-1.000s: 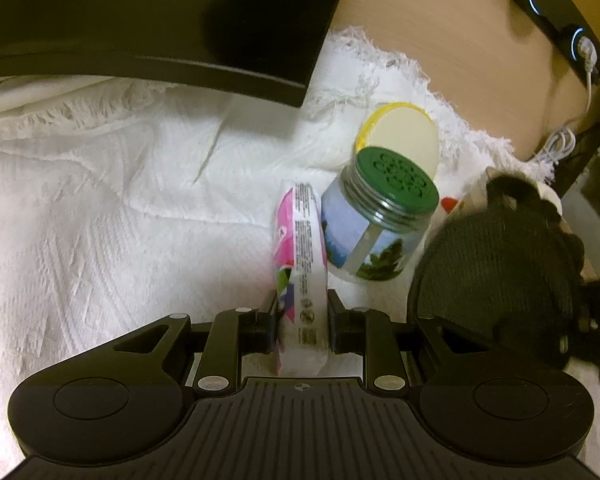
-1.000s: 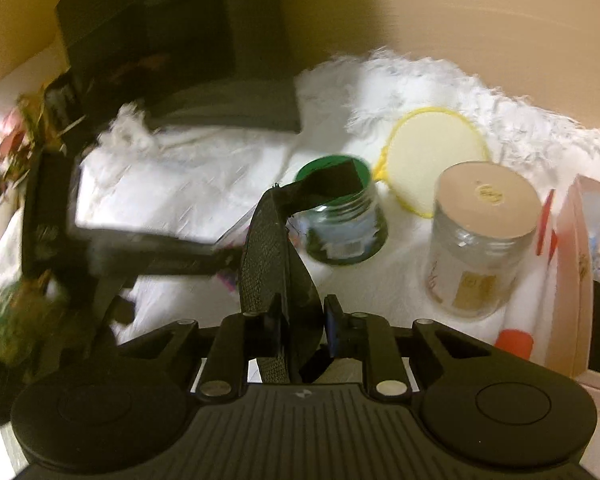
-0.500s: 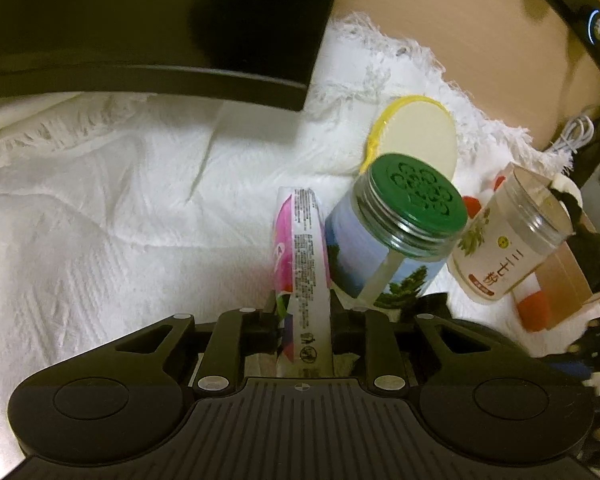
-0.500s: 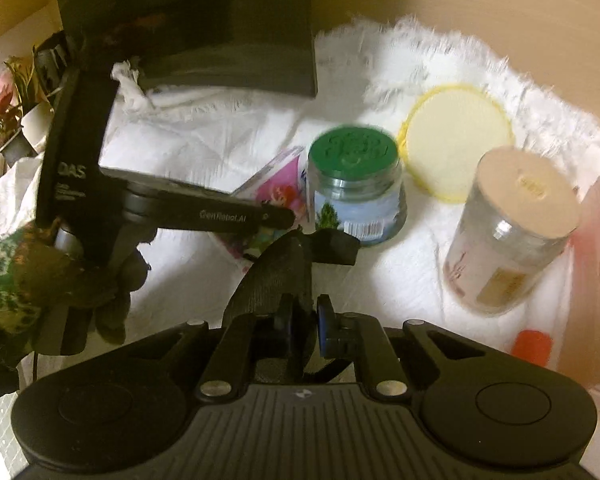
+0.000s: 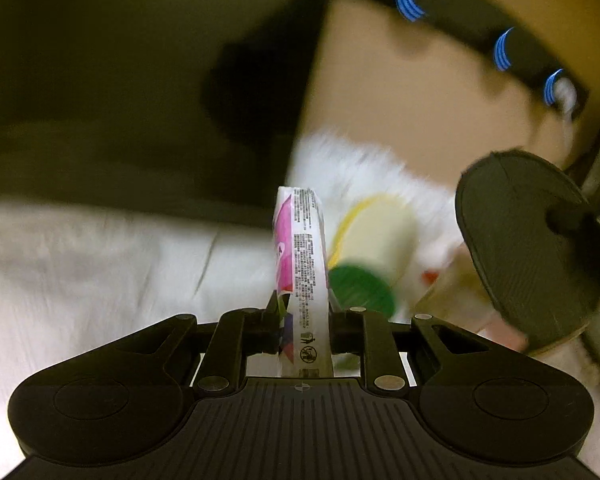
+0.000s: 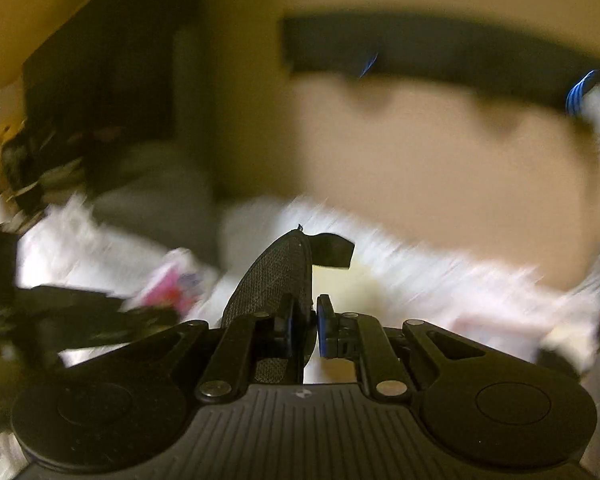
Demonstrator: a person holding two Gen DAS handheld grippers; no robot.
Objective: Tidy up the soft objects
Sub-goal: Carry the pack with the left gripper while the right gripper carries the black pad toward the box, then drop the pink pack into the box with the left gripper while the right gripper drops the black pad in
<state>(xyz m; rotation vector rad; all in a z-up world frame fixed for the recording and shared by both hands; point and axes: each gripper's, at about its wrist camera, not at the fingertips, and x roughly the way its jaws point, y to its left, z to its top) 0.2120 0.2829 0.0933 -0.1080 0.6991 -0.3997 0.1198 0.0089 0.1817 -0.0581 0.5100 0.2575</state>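
My left gripper (image 5: 300, 320) is shut on a pink and white tissue pack (image 5: 302, 264), held upright and lifted above the white cloth (image 5: 100, 264). My right gripper (image 6: 304, 320) is shut on a black mesh pad (image 6: 276, 284) with a black tab at its top. The pad also shows at the right of the left wrist view (image 5: 528, 248). The tissue pack shows blurred at the left of the right wrist view (image 6: 168, 284). Both views are motion blurred.
A green-lidded jar (image 5: 360, 288) and a round yellow-rimmed pad (image 5: 376, 232) lie on the cloth below the tissue pack. A dark box (image 5: 120, 80) stands at the back left. A black bar with blue lights (image 5: 500, 44) runs along the tan wall.
Both grippers have risen off the cloth with their objects. The jars have dropped lower and partly out of view. The mesh pad now shows again at the right of the left wrist view.
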